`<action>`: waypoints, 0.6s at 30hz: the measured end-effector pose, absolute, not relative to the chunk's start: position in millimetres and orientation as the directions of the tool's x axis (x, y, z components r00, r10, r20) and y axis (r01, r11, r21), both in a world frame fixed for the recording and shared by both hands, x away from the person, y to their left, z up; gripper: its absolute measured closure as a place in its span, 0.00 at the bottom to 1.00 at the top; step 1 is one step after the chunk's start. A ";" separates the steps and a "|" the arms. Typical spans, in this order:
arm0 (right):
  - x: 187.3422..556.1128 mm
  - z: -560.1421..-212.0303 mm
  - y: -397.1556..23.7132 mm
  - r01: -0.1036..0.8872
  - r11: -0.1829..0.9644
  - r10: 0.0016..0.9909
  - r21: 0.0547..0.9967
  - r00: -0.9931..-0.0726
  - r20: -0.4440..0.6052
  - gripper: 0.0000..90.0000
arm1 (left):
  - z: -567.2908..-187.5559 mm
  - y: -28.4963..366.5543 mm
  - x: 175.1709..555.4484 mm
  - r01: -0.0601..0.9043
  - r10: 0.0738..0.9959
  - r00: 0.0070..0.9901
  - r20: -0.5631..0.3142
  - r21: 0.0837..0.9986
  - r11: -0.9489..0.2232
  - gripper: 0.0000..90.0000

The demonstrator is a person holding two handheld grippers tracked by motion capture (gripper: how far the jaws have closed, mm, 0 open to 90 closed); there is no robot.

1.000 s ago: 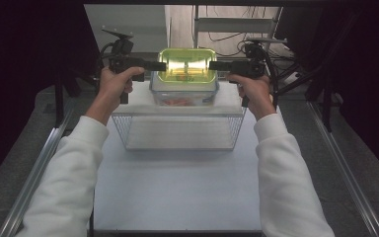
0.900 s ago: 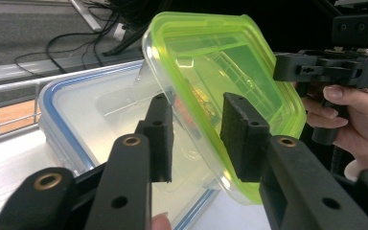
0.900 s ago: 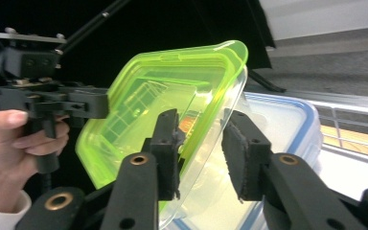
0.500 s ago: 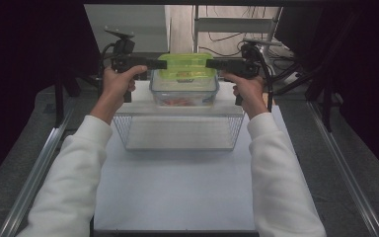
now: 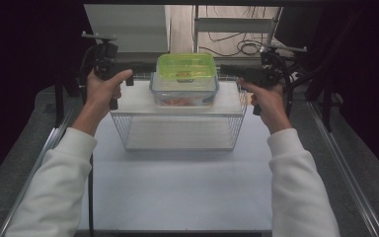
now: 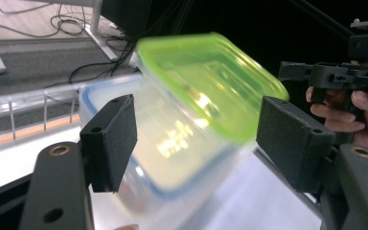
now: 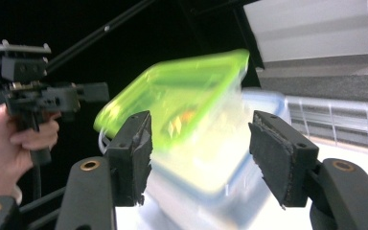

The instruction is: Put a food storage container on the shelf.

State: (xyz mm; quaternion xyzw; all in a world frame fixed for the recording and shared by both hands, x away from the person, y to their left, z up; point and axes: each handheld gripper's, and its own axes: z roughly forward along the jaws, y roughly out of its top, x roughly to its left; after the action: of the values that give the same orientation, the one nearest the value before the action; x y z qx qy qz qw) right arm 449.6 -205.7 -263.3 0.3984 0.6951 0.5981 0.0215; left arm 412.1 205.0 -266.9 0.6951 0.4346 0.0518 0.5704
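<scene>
A small clear plastic food box with a lime-green lid [image 5: 186, 67] sits stacked on a larger clear plastic box with a blue-edged rim [image 5: 184, 92], and both stand on the flat top of a white wire shelf rack [image 5: 227, 101] at the far side of the white table [image 5: 177, 187]. By the look of them the boxes are stiff and smooth-walled, so probably slippery under a pad, and the orange contents glimpsed inside suggest some weight; the safest hold seems to be low on the short side walls or just under the lid rim, one gripper on each end. The left gripper [image 6: 196, 139] hangs just beside the left end of the stack with its jaws spread wide, holding nothing and touching nothing. The right gripper [image 7: 199, 160] faces the opposite end, its jaws likewise wide apart and empty, the green-lidded box lying between the two grippers
</scene>
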 end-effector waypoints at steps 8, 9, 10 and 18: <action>396.5 -295.5 -232.7 0.515 0.033 0.559 0.856 -0.720 0.412 0.42 | -305.5 211.5 353.1 0.529 0.634 0.667 -0.391 0.848 -0.033 0.30; 390.4 -301.3 -235.7 0.518 0.045 0.556 0.854 -0.723 0.409 0.41 | -310.1 212.1 347.9 0.530 0.630 0.670 -0.391 0.847 -0.037 0.30; 385.9 -305.8 -237.8 0.518 0.057 0.558 0.853 -0.725 0.404 0.41 | -318.2 212.5 339.3 0.531 0.624 0.676 -0.392 0.846 -0.043 0.30; 340.1 -370.7 -255.5 0.529 0.137 0.574 0.837 -0.731 0.368 0.39 | -378.4 207.4 294.8 0.566 0.600 0.697 -0.393 0.816 -0.123 0.28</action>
State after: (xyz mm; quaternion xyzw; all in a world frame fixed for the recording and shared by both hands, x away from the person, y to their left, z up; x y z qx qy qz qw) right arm 340.1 -255.5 -370.7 0.3659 0.7537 0.5456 0.0205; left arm 294.8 207.4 -378.4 0.7491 0.3891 0.0162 0.5359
